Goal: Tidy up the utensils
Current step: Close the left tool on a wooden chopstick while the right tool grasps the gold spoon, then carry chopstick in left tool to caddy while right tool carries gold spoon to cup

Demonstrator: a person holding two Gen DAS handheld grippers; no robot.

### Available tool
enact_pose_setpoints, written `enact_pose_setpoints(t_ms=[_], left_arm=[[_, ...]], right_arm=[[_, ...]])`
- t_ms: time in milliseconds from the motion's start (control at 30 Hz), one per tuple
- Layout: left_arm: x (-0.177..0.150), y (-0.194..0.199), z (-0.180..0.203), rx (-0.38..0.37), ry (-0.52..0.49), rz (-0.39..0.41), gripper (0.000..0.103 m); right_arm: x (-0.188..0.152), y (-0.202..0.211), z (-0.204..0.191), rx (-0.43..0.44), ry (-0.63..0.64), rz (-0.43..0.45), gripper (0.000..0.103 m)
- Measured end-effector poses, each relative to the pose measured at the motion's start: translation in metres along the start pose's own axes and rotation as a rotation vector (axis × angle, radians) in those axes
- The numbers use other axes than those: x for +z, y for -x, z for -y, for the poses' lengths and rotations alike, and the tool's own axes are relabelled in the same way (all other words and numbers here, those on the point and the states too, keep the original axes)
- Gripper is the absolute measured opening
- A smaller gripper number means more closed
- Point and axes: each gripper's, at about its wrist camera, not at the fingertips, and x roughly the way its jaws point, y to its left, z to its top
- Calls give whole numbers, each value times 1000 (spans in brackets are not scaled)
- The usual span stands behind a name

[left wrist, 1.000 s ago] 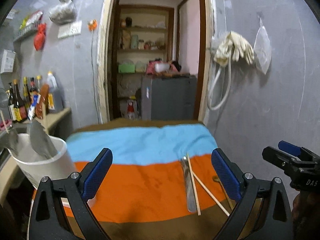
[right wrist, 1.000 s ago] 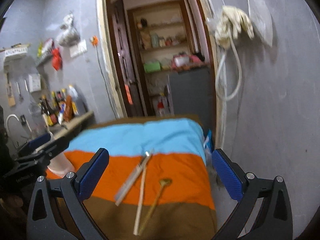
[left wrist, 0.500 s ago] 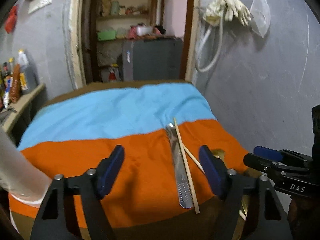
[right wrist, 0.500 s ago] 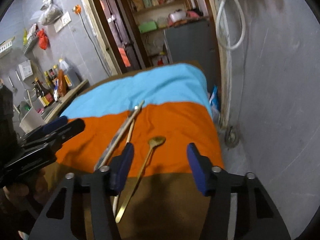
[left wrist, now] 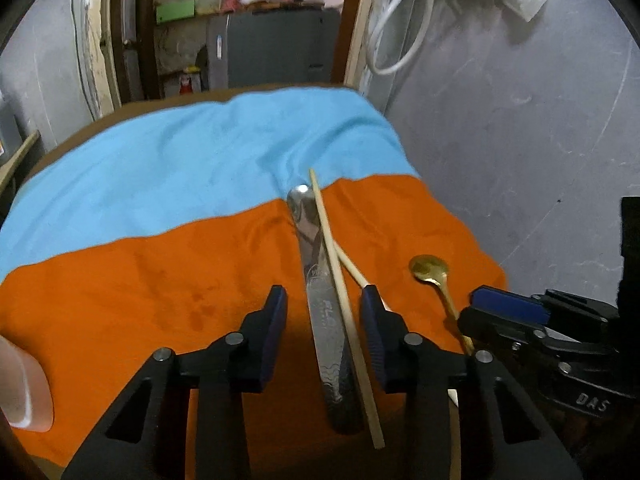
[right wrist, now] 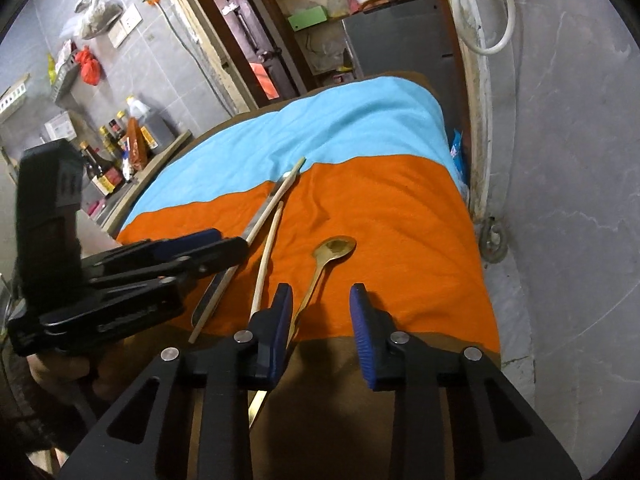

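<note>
- Cloth (left wrist: 168, 184): soft and creased, in blue, orange and brown bands, covering the table.
- Knife (left wrist: 324, 312): long, flat, patterned steel, lying on the orange band.
- Chopsticks (left wrist: 340, 292): two pale, slim wooden sticks, crossed beside the knife.
- Spoon (right wrist: 324, 264): brass-coloured, round bowl, thin handle, right of the chopsticks.
- Left gripper (left wrist: 324, 320): jaws just closing, partly open, astride knife and one chopstick; pads not touching.
- Right gripper (right wrist: 320, 312): jaws just closing, partly open; the spoon handle passes by its left pad, contact unclear.

"DAS" on right tongs (left wrist: 502, 312).
</note>
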Motion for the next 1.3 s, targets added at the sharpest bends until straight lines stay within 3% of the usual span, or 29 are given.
enact_pose_setpoints(t_ms=[67,233,400,433,500,967,1300], left_arm=[[2,-2,-3,-6,22,-1,33],[3,-3,-13,-21,79,-3,16],[1,1,-17,-38,109,1,13],[2,2,-18,-45,122,4,5],[1,6,-25,-68,159,14,3],[-16,25,-34,-65,267,11,2],[-7,18,-41,-94,267,-82,3]], right_arm=[[0,0,1,4,-5,-2,25],[3,-4,0,9,-12,-15,21],[6,-10,-1,9,-15,-27,19],[7,-11,-1,9,-16,-27,18],[8,-13,-1,10,-16,-30,18],[12,-19,-6,-5,5,-45,9],[20,-27,-7,1,-5,-82,9]])
